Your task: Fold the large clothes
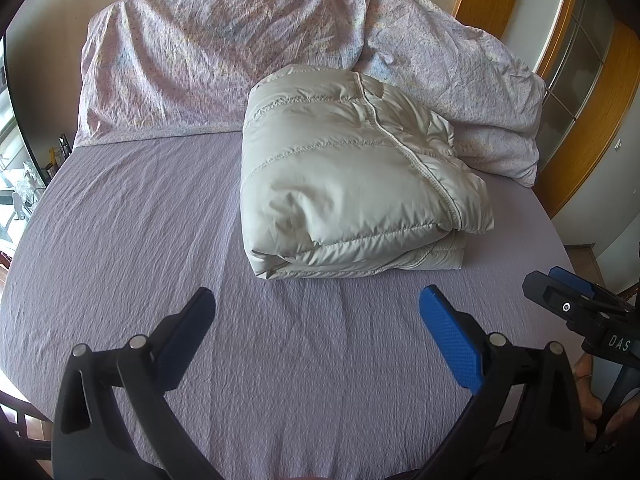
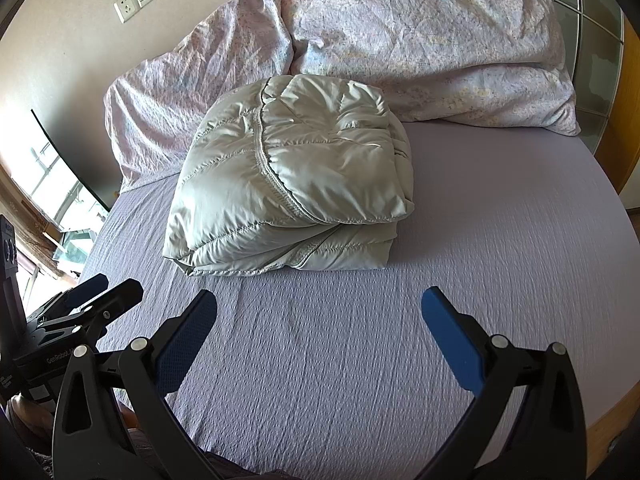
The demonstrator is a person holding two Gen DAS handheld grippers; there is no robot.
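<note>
I am at the near edge of a bed [image 1: 120, 240] under a lilac sheet, with a crumpled floral duvet [image 1: 208, 56] heaped along the far edge and a wooden-framed wardrobe off the right side. My left fingers [image 1: 316, 296] hang spread wide above bare sheet, holding nothing. Straight ahead of them and a little right lies the pale puffer jacket [image 1: 352, 176], already folded into a thick bundle, its long axis running from near edge to far, the zipper seam slanting across the top. My right fingers [image 2: 320, 298] are released too, empty, with the bundle ahead and slightly left. It sits between both hands, apart from each; I judge neither clearly nearer, and the fold looks finished.
</note>
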